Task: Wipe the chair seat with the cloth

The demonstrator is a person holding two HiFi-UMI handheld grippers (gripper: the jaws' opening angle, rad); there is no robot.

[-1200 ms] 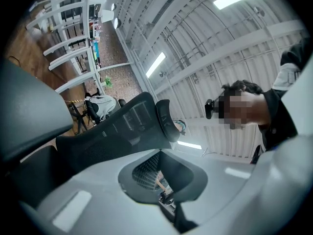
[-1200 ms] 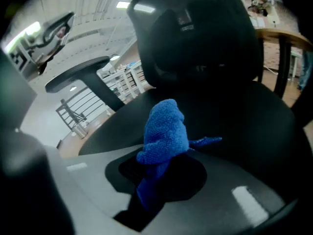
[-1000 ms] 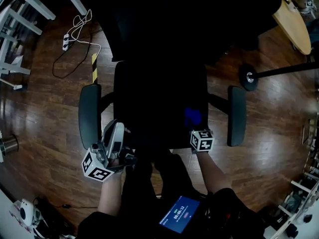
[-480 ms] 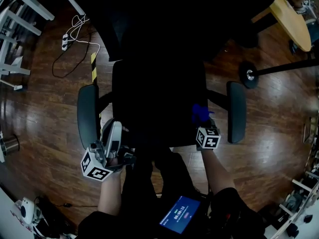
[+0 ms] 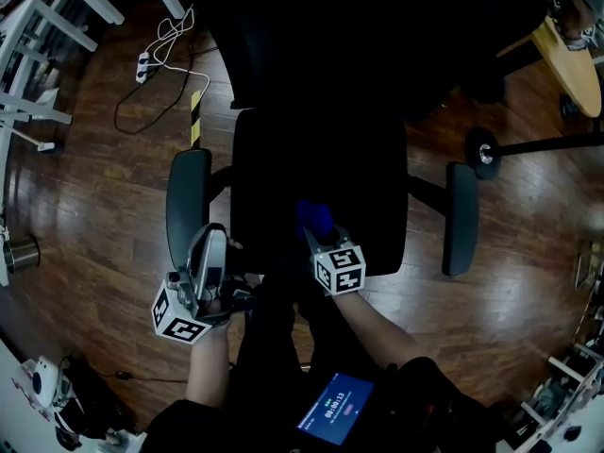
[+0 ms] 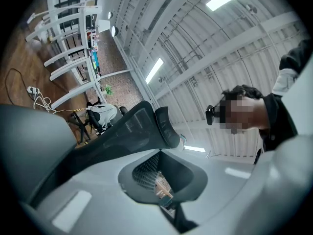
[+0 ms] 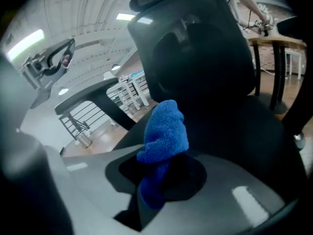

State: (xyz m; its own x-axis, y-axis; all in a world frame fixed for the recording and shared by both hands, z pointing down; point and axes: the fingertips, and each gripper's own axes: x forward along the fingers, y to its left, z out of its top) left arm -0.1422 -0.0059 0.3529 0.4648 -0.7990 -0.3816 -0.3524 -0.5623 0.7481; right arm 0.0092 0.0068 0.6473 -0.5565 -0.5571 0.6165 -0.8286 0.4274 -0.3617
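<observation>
Leftward along the front edge of the chair seat (image 5: 363, 182) goes the right gripper (image 5: 319, 236), from near the front right corner to about the middle of that edge, carrying the blue cloth (image 5: 313, 217) with it. Off the front left corner, just below the left armrest (image 5: 187, 206), the left gripper (image 5: 211, 245) has its jaws pressed together on nothing and tilts up toward the ceiling. The right gripper's jaws pinch the cloth, whose bunched tuft sticks out past their tips over the seat. The right armrest (image 5: 460, 217) is well apart.
</observation>
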